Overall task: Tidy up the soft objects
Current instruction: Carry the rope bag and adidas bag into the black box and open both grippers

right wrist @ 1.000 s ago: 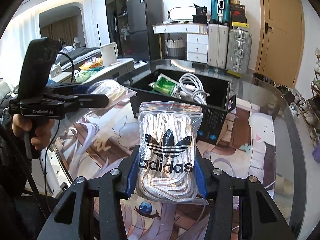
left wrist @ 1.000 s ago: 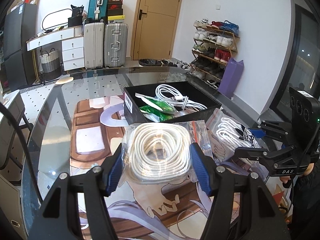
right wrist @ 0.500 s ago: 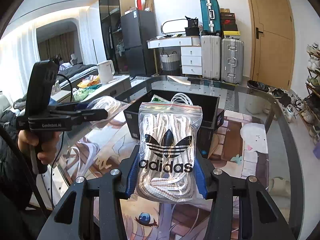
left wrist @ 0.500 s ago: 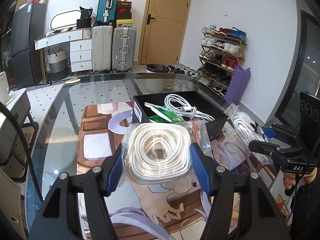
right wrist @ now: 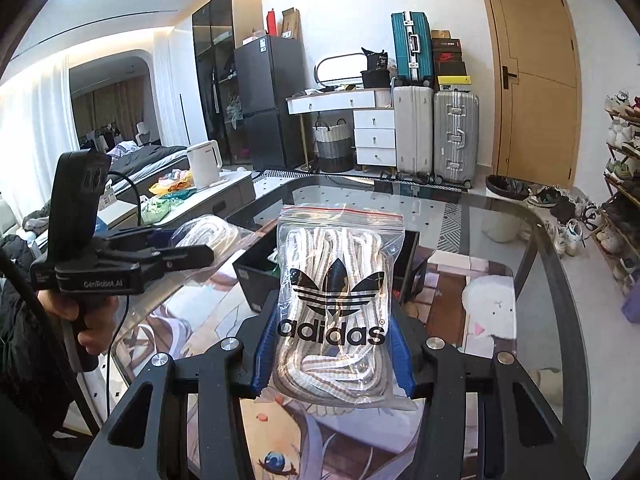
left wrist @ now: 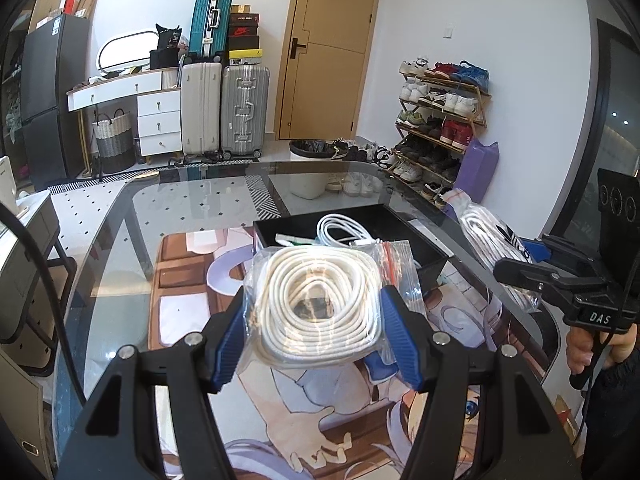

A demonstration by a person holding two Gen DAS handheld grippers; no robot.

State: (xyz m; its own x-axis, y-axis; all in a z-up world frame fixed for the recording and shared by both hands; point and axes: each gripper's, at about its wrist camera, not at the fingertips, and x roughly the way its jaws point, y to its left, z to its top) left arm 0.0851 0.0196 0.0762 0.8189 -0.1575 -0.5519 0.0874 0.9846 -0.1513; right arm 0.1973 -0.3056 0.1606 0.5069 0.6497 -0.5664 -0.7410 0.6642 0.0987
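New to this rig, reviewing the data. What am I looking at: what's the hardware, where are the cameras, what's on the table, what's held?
No robot arm: a person holds a two-finger gripper in each hand, each with a fisheye camera looking along its fingers. In the left wrist view, the left gripper is shut on a clear bag of coiled white cord. In the right wrist view, the right gripper is shut on an adidas bag of striped laces. Below, on the glass table, lie a printed mat and a black box holding a white cable.
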